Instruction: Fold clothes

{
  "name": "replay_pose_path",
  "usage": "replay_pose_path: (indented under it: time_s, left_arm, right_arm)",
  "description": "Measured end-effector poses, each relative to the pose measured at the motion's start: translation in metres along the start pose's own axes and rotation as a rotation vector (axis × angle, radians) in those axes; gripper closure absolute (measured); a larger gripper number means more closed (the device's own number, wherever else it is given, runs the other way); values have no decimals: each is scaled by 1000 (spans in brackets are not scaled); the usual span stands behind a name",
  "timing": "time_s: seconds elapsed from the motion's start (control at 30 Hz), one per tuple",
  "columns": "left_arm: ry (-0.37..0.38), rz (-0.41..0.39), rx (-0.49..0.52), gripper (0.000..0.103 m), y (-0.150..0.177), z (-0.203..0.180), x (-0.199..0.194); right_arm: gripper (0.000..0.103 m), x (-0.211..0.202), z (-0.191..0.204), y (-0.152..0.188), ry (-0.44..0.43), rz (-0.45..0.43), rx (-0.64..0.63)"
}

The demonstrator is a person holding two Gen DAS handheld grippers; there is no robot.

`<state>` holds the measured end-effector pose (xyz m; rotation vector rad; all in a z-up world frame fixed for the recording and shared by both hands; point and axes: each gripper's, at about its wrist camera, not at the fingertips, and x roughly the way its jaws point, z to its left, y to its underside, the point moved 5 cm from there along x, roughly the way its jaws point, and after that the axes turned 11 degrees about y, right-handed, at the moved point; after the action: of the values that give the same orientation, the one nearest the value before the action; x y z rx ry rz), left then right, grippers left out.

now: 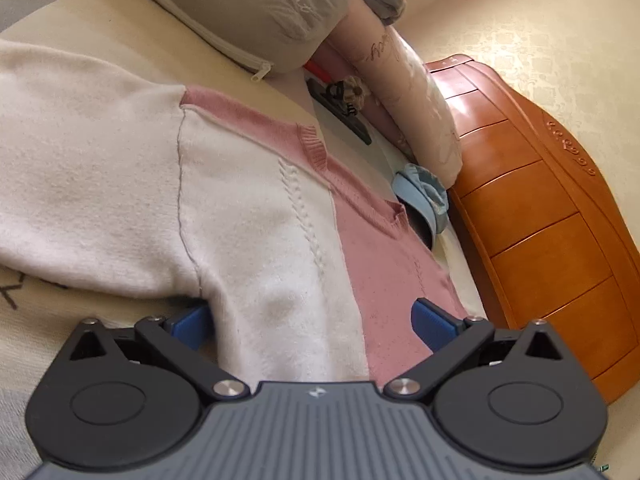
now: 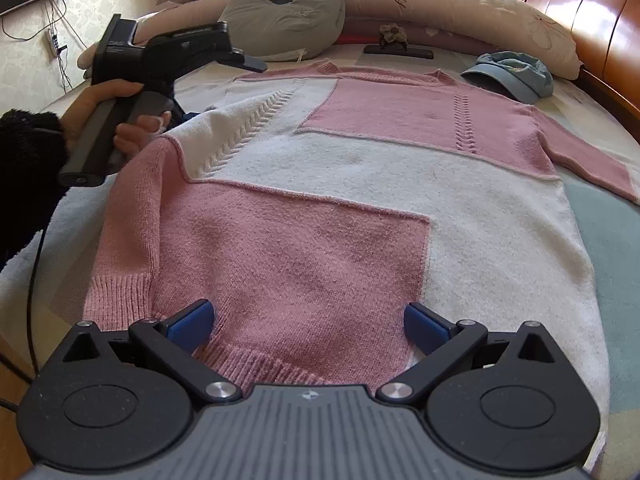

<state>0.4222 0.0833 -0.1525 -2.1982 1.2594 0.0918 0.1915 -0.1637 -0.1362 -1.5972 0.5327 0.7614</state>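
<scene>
Lying spread flat on the pale bedcover (image 2: 600, 216), the pink-and-white patchwork knitted sweater (image 2: 360, 184) has its neckline toward the pillows and its ribbed hem toward the right wrist camera; its near-left sleeve is folded in over the body, the ribbed pink cuff (image 2: 120, 292) resting by the hem; the far-right pink sleeve (image 2: 592, 164) stretches out flat toward the bed's edge.

The right gripper (image 2: 308, 320) sits low at the hem with its jaws wide apart; the pink hem panel lies between the two blue pads (image 2: 192, 324), which stand on either side of it without pinching it.

The left gripper (image 1: 312, 320), held by a hand (image 2: 108, 120) in a fuzzy black cuff, is at the sweater's far-left shoulder area; its jaws are likewise wide; in its own view the white and pink knit rises between the blue fingertips (image 1: 434, 322), the left pad partly tucked under the white fabric; whether the fabric is gripped cannot be told, since the pads stay well apart.

Beyond the neckline lie a grey cat-face cushion (image 2: 288, 12), a long pink printed bolster (image 2: 480, 4), a light blue cap (image 2: 516, 74) just beside the sweater's far-right shoulder, and a flat black bar-shaped object (image 2: 400, 52); a glossy orange-brown wooden headboard (image 1: 540, 220) borders the bed.
</scene>
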Motion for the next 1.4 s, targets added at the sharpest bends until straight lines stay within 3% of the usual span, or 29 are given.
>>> replay_pose_path:
  time_s: [0.17, 0.27, 0.37, 0.4, 0.53, 0.63, 0.9, 1.0, 1.2, 1.3, 1.4]
  left_arm:
    - [106, 69, 26, 4, 24, -9, -9]
    - [137, -7, -45, 18, 21, 5, -22]
    - [175, -92, -198, 31, 11, 26, -31]
    - [179, -111, -230, 39, 10, 31, -32]
    - [38, -84, -174, 81, 15, 37, -26]
    - [-18, -82, -167, 91, 15, 37, -23]
    - [-93, -123, -68, 93, -13, 15, -58]
    - [-143, -92, -60, 93, -14, 21, -67]
    - [-111, -26, -94, 80, 15, 27, -66]
    - [-92, -33, -110, 71, 18, 30, -60]
    - [-92, -51, -108, 71, 14, 31, -54]
  right_arm:
    - [0, -4, -3, 4, -7, -1, 13]
    - [0, -4, -5, 5, -13, -7, 17]
    - [0, -4, -4, 5, -12, -6, 18]
    - [0, -5, -4, 5, -12, -6, 19]
    - [0, -6, -5, 6, -13, -8, 27]
    - [0, -6, -5, 8, -13, -12, 25]
    - [0, -6, -6, 8, -20, -7, 38]
    - [0, -6, -6, 8, -14, -7, 31]
    - [0, -5, -6, 8, -13, -7, 28]
    - [0, -5, -6, 8, -12, -6, 25]
    - [0, -6, -6, 8, -11, -4, 24]
